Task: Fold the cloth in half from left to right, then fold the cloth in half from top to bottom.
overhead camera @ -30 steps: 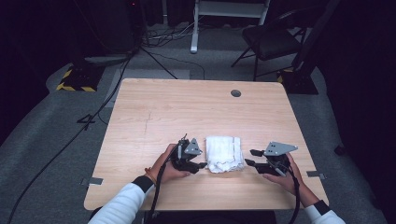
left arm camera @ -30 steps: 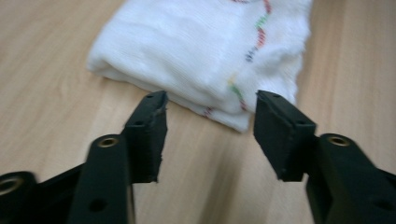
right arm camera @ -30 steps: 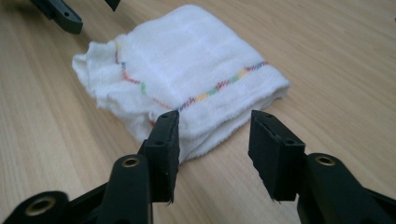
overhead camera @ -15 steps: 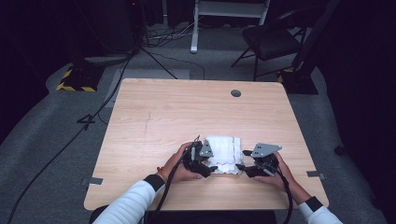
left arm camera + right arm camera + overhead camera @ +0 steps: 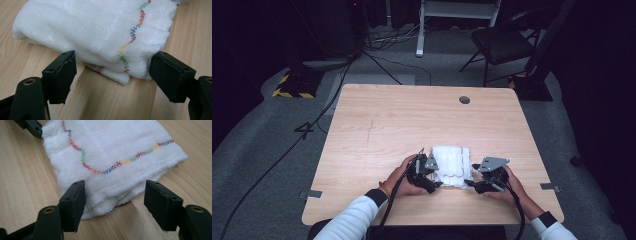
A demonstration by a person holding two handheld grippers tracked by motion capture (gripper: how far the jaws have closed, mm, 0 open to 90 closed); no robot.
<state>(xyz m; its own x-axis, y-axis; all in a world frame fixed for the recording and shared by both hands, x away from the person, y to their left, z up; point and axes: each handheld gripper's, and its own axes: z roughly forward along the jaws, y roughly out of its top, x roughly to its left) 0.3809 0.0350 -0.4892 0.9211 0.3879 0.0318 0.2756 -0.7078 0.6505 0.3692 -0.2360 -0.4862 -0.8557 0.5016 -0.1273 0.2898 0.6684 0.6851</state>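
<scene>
The folded white cloth (image 5: 452, 165) lies flat on the table (image 5: 377, 125), toward the near edge at about 6 o'clock from the table's middle, its coloured zigzag stitching (image 5: 117, 165) running across the top layer. From here it looks folded down to a compact wad of several layers, so I judge the folding either finished or one fold short; which, I cannot tell.

My left gripper (image 5: 112, 72) sits at the cloth's 9 o'clock side, and my right gripper (image 5: 115, 202) at its 3 o'clock side, both low at the near corners. Both sets of jaws have just been opening. They now stand wide, each straddling a near corner of the cloth: on the left, one pad just meets the cloth's edge without pinching it; on the right, the layers lie close against one pad, with clear space at the other. So nothing is held.

What is left, as I read it, is either closing on these corners for another fold or backing away.

The grommet hole (image 5: 464, 99) sits at 12 o'clock, far off.
</scene>
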